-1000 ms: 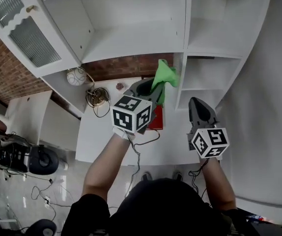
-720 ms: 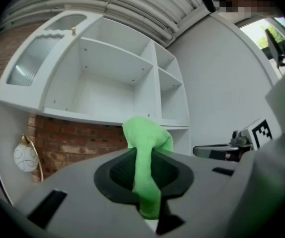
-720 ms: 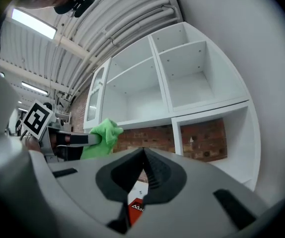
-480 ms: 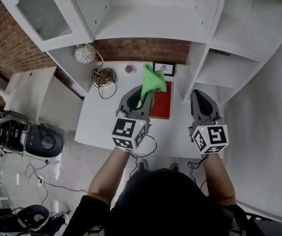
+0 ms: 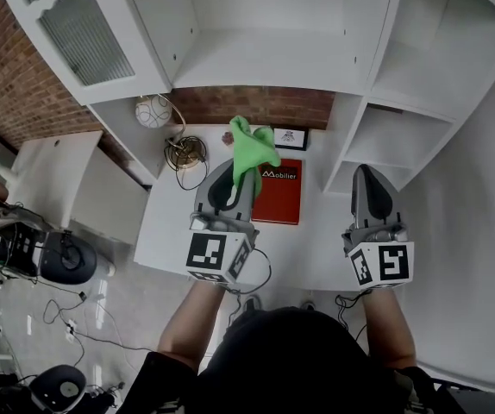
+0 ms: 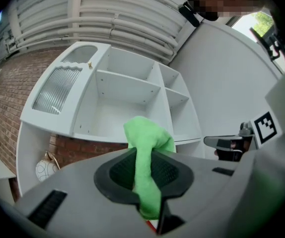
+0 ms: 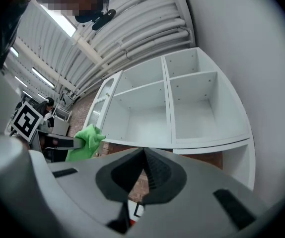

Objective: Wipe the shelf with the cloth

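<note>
**Operator:** As things stand in the head view, which step am I on?

**Spotter:** Not yet wiping, I'd judge. Your left gripper holds the green cloth over the desk, short of the white shelf. Next you need to raise it to a board and press.

**Operator:** And the left gripper view?

**Spotter:** Your jaws are clamped on the cloth. It looks soft and bunched, with a tuft poking past the tips.

**Operator:** The right gripper view?

**Spotter:** Your right gripper has its jaws together with nothing between them, facing bare compartments.
</note>
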`<state>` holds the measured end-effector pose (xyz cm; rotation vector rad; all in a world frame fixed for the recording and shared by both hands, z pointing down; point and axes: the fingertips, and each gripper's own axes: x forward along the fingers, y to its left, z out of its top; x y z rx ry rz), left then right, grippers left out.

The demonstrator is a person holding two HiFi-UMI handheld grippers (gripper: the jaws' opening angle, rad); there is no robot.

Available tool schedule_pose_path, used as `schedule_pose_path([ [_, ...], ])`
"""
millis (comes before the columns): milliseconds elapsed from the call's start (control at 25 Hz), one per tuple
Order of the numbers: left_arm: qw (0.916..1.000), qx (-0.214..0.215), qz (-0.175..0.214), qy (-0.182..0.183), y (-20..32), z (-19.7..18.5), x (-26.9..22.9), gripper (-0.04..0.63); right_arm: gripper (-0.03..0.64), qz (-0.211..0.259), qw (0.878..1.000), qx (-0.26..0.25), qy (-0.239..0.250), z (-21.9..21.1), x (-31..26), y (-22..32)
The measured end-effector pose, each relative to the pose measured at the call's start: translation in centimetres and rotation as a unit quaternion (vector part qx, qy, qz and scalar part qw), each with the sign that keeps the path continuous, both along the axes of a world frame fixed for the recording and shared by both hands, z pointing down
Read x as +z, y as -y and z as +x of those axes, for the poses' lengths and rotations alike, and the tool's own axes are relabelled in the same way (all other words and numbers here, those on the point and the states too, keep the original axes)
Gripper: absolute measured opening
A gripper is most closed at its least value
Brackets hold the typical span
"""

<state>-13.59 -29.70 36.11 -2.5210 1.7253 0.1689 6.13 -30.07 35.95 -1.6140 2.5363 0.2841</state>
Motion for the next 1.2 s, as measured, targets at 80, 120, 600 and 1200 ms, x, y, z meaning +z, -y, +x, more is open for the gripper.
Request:
schedule_pose_path([
  [80, 0.9999, -0.004, 0.012, -0.004, 0.0, -0.3, -0.8, 0.058, -0.005, 0.016, 1.0, 0.0, -0.002, 0.0, -1.2, -0.4],
  [120, 0.9998, -0.004, 0.016, -0.005, 0.0, -0.4, -1.0, 0.058, -0.005, 0.022, 1.0, -0.002, -0.002, 0.0, -1.6, -0.6],
  [600, 0.9994, -0.006, 0.034, 0.006, -0.3, -0.4, -1.2, 0.058, -0.005, 0.028, 1.0, -0.006, 0.003, -0.1, -2.4, -1.4],
  [1200, 0.9996, -0.006, 0.027, 0.002, -0.9, -0.8, -1.0, 0.058, -0.005, 0.024, 1.0, -0.013, 0.014, -0.4, -2.6, -1.9],
])
